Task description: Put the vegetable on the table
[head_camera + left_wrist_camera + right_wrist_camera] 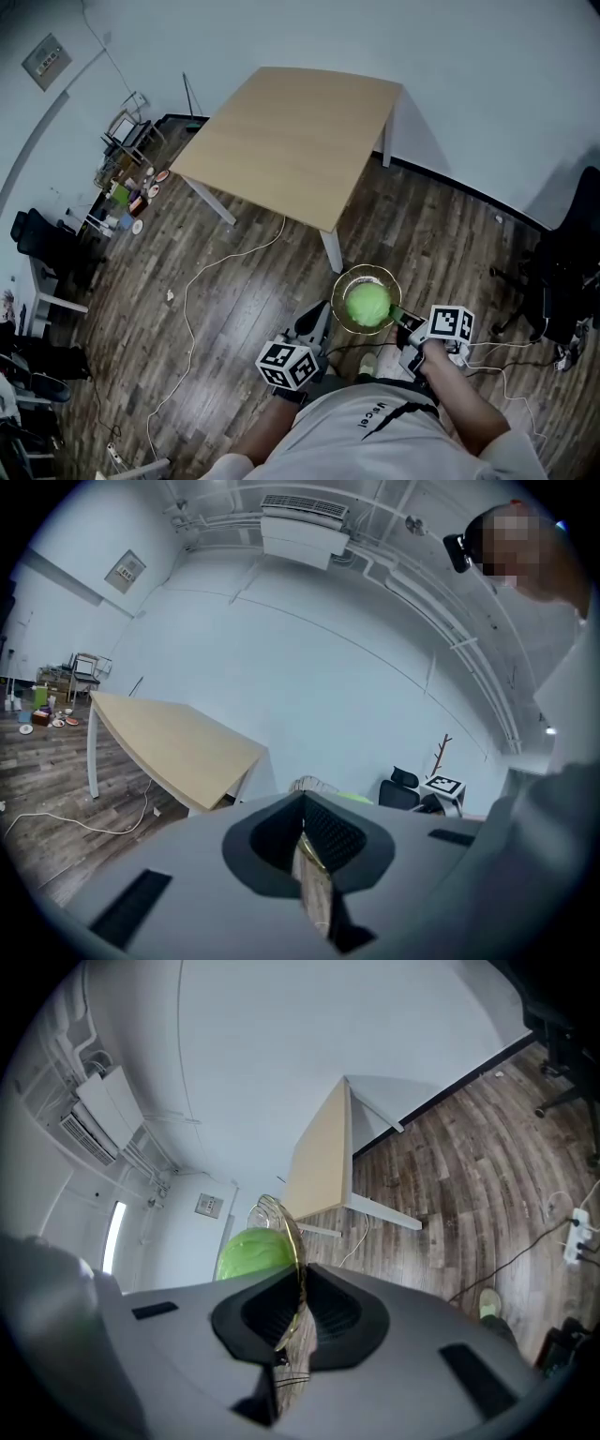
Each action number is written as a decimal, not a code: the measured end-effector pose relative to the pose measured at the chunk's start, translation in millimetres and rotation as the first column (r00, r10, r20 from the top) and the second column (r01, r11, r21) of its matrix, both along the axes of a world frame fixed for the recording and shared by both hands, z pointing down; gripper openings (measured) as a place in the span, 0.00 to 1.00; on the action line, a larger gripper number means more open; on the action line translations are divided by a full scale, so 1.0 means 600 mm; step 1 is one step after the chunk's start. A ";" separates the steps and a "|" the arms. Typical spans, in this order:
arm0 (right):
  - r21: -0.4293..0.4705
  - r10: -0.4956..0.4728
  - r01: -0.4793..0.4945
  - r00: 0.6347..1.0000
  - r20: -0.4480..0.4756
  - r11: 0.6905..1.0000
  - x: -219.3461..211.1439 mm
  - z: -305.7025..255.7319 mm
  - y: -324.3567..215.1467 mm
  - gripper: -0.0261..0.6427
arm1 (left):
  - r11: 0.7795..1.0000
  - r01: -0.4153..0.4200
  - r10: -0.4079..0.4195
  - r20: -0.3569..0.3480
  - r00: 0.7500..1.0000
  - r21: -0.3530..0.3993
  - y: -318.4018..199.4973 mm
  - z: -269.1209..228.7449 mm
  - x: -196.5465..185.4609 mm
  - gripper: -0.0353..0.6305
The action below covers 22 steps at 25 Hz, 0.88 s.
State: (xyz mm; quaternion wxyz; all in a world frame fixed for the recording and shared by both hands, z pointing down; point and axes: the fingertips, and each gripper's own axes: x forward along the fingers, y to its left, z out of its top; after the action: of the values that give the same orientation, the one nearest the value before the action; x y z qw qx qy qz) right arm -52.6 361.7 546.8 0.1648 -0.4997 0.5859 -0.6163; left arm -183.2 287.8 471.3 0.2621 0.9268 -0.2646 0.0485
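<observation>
A round green vegetable [367, 303] lies in a clear glass bowl [349, 281] that I hold in the air between both grippers, just in front of the near corner of the light wooden table [295, 141]. My left gripper [323, 321] is shut on the bowl's left rim and my right gripper [403, 319] on its right rim. In the left gripper view the jaws [309, 855] pinch the glass edge, with a sliver of the vegetable [352, 798] behind. In the right gripper view the gripper [292, 1312] clamps the rim, and the vegetable [251, 1251] bulges beside it.
The table [323, 1162] stands on white legs over a dark plank floor. A white cable [202, 281] trails across the floor. A black office chair [567, 267] is at the right, a cluttered rack [127, 178] and another chair [47, 244] at the left. A power strip [574, 1241] lies on the floor.
</observation>
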 end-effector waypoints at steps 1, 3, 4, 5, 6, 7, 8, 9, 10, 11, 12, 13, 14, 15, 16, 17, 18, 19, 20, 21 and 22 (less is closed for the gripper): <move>0.002 0.000 0.000 1.000 0.003 1.000 0.008 0.001 -0.001 0.08 | 1.000 0.004 -0.004 -0.002 1.000 -0.002 0.000 0.001 0.007 0.07; 0.005 0.000 0.000 1.000 0.007 1.000 0.025 0.003 -0.005 0.08 | 1.000 0.012 -0.012 -0.003 1.000 -0.005 0.000 0.001 0.021 0.07; 0.006 0.000 0.000 1.000 0.008 1.000 0.032 0.003 -0.008 0.08 | 1.000 0.014 -0.014 -0.002 1.000 -0.005 -0.001 0.001 0.028 0.07; 0.007 0.000 0.000 1.000 0.010 1.000 0.038 0.004 -0.010 0.08 | 1.000 0.015 -0.015 0.001 1.000 -0.004 -0.002 0.001 0.033 0.07; 0.008 0.001 -0.001 1.000 0.011 1.000 0.043 0.004 -0.013 0.08 | 1.000 0.014 -0.014 0.004 1.000 -0.002 -0.003 0.000 0.038 0.07; 0.009 0.002 -0.002 1.000 0.013 1.000 0.046 0.004 -0.016 0.08 | 1.000 0.012 -0.012 0.007 1.000 0.001 -0.004 -0.002 0.041 0.07; 0.009 0.004 -0.004 1.000 0.015 1.000 0.049 0.003 -0.018 0.08 | 1.000 0.010 -0.010 0.011 1.000 0.005 -0.006 -0.003 0.044 0.07; 0.009 0.006 -0.006 1.000 0.018 1.000 0.050 0.003 -0.020 0.08 | 1.000 0.009 -0.009 0.015 1.000 0.009 -0.009 -0.005 0.046 0.07; 0.008 0.007 -0.007 1.000 0.021 1.000 0.051 0.003 -0.023 0.08 | 1.000 0.009 -0.009 0.017 1.000 0.011 -0.012 -0.006 0.047 0.07; 0.007 0.008 -0.008 1.000 0.024 1.000 0.053 0.003 -0.025 0.08 | 1.000 0.010 -0.010 0.017 1.000 0.011 -0.015 -0.007 0.049 0.07; 0.005 0.008 -0.008 1.000 0.026 1.000 0.054 0.004 -0.028 0.08 | 1.000 0.012 -0.012 0.017 1.000 0.011 -0.019 -0.008 0.051 0.07; 0.003 0.008 -0.008 1.000 0.025 1.000 0.057 0.005 -0.032 0.08 | 1.000 0.012 -0.012 0.017 1.000 0.010 -0.023 -0.007 0.055 0.07; 0.000 0.008 -0.008 1.000 0.022 1.000 0.060 0.007 -0.037 0.08 | 1.000 0.011 -0.012 0.017 1.000 0.010 -0.028 -0.006 0.059 0.07; -0.004 0.008 -0.008 1.000 0.015 1.000 0.065 0.009 -0.043 0.08 | 1.000 0.010 -0.010 0.018 1.000 0.010 -0.034 -0.004 0.064 0.07; -0.007 0.009 -0.009 1.000 0.012 1.000 0.070 0.012 -0.049 0.08 | 1.000 0.007 -0.007 0.018 1.000 0.009 -0.042 -0.002 0.070 0.07; -0.009 0.012 -0.012 1.000 0.015 1.000 0.073 0.014 -0.057 0.08 | 1.000 0.004 -0.004 0.019 1.000 0.007 -0.051 0.001 0.075 0.07; -0.010 0.017 -0.017 1.000 0.021 1.000 0.076 0.016 -0.067 0.08 | 1.000 0.000 0.000 0.018 1.000 0.005 -0.061 0.004 0.080 0.07; -0.011 0.022 -0.022 0.999 0.024 1.000 0.079 0.017 -0.077 0.08 | 1.000 -0.003 0.003 0.017 1.000 0.005 -0.073 0.006 0.085 0.07; -0.011 0.028 -0.027 0.999 0.026 1.000 0.084 0.019 -0.089 0.08 | 1.000 -0.007 0.007 0.017 1.000 0.007 -0.087 0.008 0.091 0.07; -0.012 0.033 -0.033 0.999 0.027 0.999 0.088 0.021 -0.102 0.08 | 1.000 -0.010 0.010 0.018 1.000 0.009 -0.102 0.011 0.096 0.07; -0.012 0.039 -0.039 0.999 0.029 0.999 0.093 0.023 -0.116 0.08 | 1.000 -0.016 0.016 0.019 1.000 0.011 -0.118 0.013 0.103 0.07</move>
State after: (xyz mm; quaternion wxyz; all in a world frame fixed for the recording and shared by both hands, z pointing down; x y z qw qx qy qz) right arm 3.0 292.4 560.9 0.1823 -0.5029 0.5699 -0.6237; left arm -121.7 217.0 479.1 0.2540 0.9298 -0.2600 0.0581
